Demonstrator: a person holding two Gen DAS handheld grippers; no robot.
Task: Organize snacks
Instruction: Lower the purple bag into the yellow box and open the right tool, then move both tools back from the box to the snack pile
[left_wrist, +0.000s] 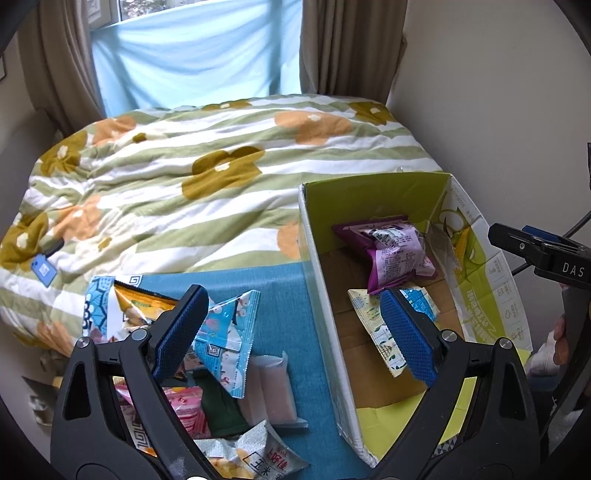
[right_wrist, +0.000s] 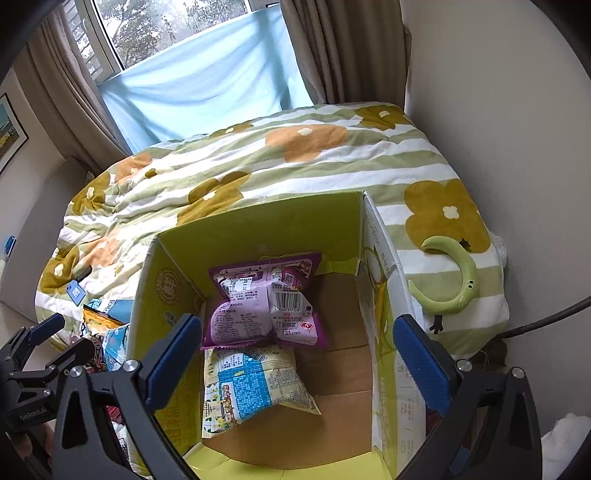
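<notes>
A cardboard box (right_wrist: 255, 229) is seen on the bed (right_wrist: 332, 162), with two snack packets already inside: a purple packet (right_wrist: 264, 306) lying partly over a blue-and-cream packet (right_wrist: 251, 387). The right claw (right_wrist: 299, 365) is held over the box with its blue pads spread wide and nothing between them. The left claw (left_wrist: 291, 336) is also spread and empty, poised across the box's left wall, over a pile of loose snacks (left_wrist: 229, 332) on a blue mat (left_wrist: 284, 295) beside the box.

Most of the pile appears still to be sorted. Trouble is most likely to come from the pile itself: the packets are overlapped and tilted, so two could be pinched at once, or a slick foil edge could be caught and let slip on the way over the wall. A puffed packet could be burst or crushed if squeezed hard. The box is tall and set on soft bedding, so it could be nudged or tipped if its rim is struck by a claw. With both claws working close to the same wall, a collision between them is also possible.
</notes>
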